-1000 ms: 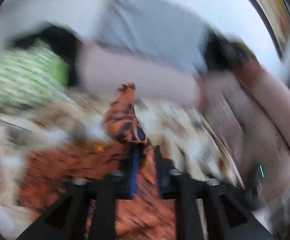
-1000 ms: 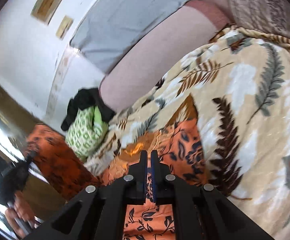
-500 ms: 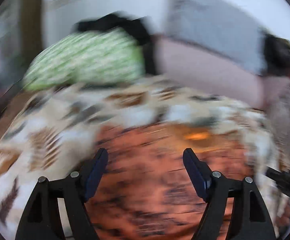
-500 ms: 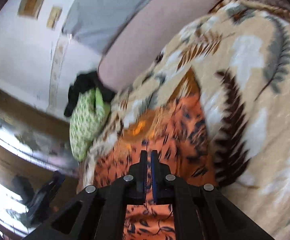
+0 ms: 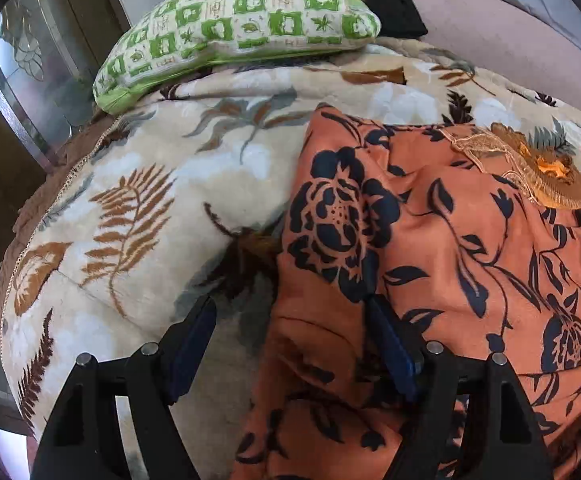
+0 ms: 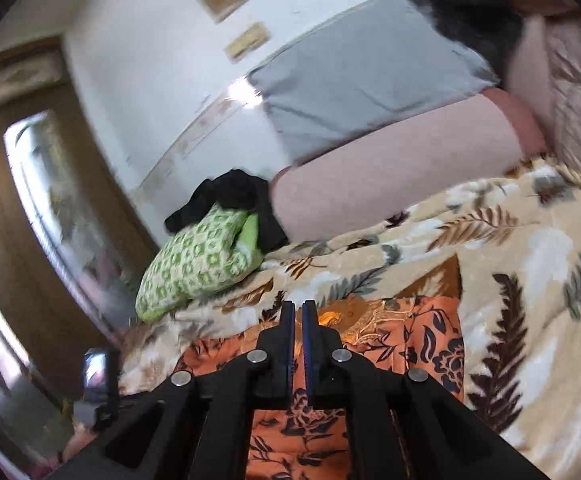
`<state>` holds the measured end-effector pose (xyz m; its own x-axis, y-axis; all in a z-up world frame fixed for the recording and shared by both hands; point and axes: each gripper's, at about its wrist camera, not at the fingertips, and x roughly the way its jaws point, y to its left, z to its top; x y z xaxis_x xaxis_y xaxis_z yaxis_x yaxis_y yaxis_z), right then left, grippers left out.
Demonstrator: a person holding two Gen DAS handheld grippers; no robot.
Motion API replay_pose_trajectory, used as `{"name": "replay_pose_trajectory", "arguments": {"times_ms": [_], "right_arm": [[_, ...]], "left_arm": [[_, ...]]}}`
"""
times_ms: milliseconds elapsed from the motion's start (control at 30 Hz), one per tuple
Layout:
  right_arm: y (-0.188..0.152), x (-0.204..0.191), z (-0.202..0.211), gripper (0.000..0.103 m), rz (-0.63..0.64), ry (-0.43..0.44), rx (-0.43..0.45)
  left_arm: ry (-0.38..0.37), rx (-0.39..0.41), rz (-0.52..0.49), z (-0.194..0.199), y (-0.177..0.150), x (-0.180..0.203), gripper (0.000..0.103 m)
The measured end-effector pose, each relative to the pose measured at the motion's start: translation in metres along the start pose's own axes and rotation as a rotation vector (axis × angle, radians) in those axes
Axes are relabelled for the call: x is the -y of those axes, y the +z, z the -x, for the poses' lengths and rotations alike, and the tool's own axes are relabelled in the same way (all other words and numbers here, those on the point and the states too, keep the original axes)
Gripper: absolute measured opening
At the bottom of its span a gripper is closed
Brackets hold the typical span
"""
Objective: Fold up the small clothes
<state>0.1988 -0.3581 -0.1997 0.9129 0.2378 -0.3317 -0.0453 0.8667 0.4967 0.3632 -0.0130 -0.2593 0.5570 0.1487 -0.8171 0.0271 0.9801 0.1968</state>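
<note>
The left tool (image 5: 290,328) is hanging with its fingers spread wide, gripping nothing, low over the left edge of the orange garment (image 5: 430,240). One blue pad is sitting over the bare blanket (image 5: 150,200), the other over the cloth, so the garment's edge is running between them. The right tool (image 6: 297,320) is showing its fingers drawn almost together with only a thin slit between them; whether any cloth is pinched there I cannot tell, since the tips are pointing past the garment (image 6: 410,340) toward the pillow (image 6: 198,264).

The garment is lying spread on the blanket of the bed, rumpled along its left side, with the embroidered neck toward the far end.

What is looking risky from here, as I judge it:
- The left tool, closing where it is, may be catching plush blanket along with the cloth, because the edge is lying flat on the pile.
- The rumpled left side may be folding in crooked, since creases are already standing there.
- If the right tool is in fact holding nothing, the far side would be sliding when the left one pulls.
- The soft, slippery-looking fabric may be slipping from a shallow pinch.
</note>
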Motion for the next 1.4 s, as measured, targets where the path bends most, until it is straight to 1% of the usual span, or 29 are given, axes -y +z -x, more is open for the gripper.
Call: {"name": "replay_pose_trajectory", "arguments": {"times_ms": [33,67,100,133,167,233,300,367,400,433,533,600,700,733,767,833,867,933,967,1000,1033,1067,1133,1200,1267,1300,1333,1400], "right_arm": [[-0.003,0.007,-0.008,0.005,-0.028,0.01,-0.063],[-0.008,0.017,-0.022,0.005,-0.094,0.01,-0.16],[-0.014,0.031,-0.036,0.005,-0.178,0.0,-0.259],[-0.02,0.044,-0.046,0.005,-0.255,0.005,-0.317],[-0.023,0.051,-0.049,0.005,-0.291,0.008,-0.324],[-0.023,0.055,-0.047,0.005,-0.288,-0.023,-0.295],[-0.019,0.054,-0.045,0.005,-0.255,-0.021,-0.27],[-0.017,0.054,-0.049,0.005,-0.249,-0.049,-0.296],[-0.019,0.059,-0.052,0.005,-0.271,-0.06,-0.323],[-0.018,0.065,-0.053,0.005,-0.298,-0.055,-0.34],[-0.028,0.077,-0.057,0.005,-0.373,-0.035,-0.371],[-0.029,0.078,-0.056,0.005,-0.389,-0.022,-0.357],[-0.025,0.077,-0.05,0.005,-0.431,0.063,-0.312],[-0.022,0.074,-0.048,0.005,-0.416,0.066,-0.299],[-0.017,0.066,-0.042,0.005,-0.336,0.036,-0.257],[-0.011,0.052,-0.028,0.005,-0.191,-0.066,-0.13],[-0.01,0.048,-0.025,0.005,-0.159,-0.07,-0.097],[-0.008,0.049,-0.024,0.005,-0.183,-0.024,-0.093],[-0.008,0.048,-0.026,0.005,-0.187,-0.019,-0.109],[-0.007,0.047,-0.029,0.005,-0.175,-0.037,-0.141],[-0.006,0.044,-0.033,0.005,-0.147,-0.082,-0.189],[-0.006,0.042,-0.034,0.005,-0.122,-0.11,-0.196],[-0.007,0.039,-0.031,0.005,-0.093,-0.153,-0.164],[-0.005,0.032,-0.025,0.005,-0.059,-0.154,-0.124],[-0.001,0.021,-0.017,0.005,-0.005,-0.186,-0.083],[0.001,0.015,-0.012,0.005,0.017,-0.164,-0.06],[0.005,0.01,-0.005,0.005,0.013,-0.102,-0.033],[0.007,0.01,0.011,0.006,-0.039,0.134,0.082]], "left_arm": [[-0.011,0.005,-0.001,0.004,0.002,-0.001,0.078],[-0.026,0.006,0.013,0.006,0.005,-0.004,0.078],[-0.042,0.014,0.042,0.008,0.006,-0.008,0.078],[-0.054,0.024,0.085,0.01,0.007,-0.015,0.078],[-0.07,0.04,0.126,0.014,0.008,-0.021,0.078],[-0.094,0.095,0.172,0.022,0.01,-0.026,0.078],[-0.096,0.159,0.17,0.033,0.01,-0.023,0.078],[-0.106,0.197,0.148,0.04,0.011,-0.016,0.078],[-0.117,0.203,0.132,0.04,0.012,-0.012,0.078],[-0.126,0.193,0.113,0.037,0.012,-0.007,0.078],[-0.123,0.129,0.068,0.021,0.012,0.007,0.078],[-0.114,0.113,0.05,0.015,0.011,0.013,0.078],[-0.114,0.114,0.044,0.014,0.012,0.015,0.078],[-0.122,0.113,0.053,0.014,0.012,0.014,0.078],[-0.127,0.111,0.06,0.014,0.012,0.013,0.078],[-0.134,0.104,0.072,0.013,0.012,0.012,0.078],[-0.133,0.103,0.074,0.013,0.012,0.012,0.078],[-0.13,0.109,0.077,0.015,0.012,0.011,0.078],[-0.132,0.113,0.076,0.016,0.012,0.011,0.078],[-0.135,0.116,0.074,0.017,0.013,0.011,0.078],[-0.138,0.119,0.069,0.018,0.012,0.012,0.078],[-0.138,0.117,0.065,0.019,0.012,0.013,0.078],[-0.133,0.115,0.056,0.018,0.012,0.015,0.078],[-0.128,0.114,0.05,0.018,0.011,0.017,0.078],[-0.13,0.116,0.049,0.019,0.011,0.017,0.078],[-0.131,0.117,0.051,0.02,0.011,0.017,0.078],[-0.133,0.118,0.052,0.02,0.011,0.017,0.078],[-0.137,0.122,0.058,0.021,0.011,0.016,0.078]]}}
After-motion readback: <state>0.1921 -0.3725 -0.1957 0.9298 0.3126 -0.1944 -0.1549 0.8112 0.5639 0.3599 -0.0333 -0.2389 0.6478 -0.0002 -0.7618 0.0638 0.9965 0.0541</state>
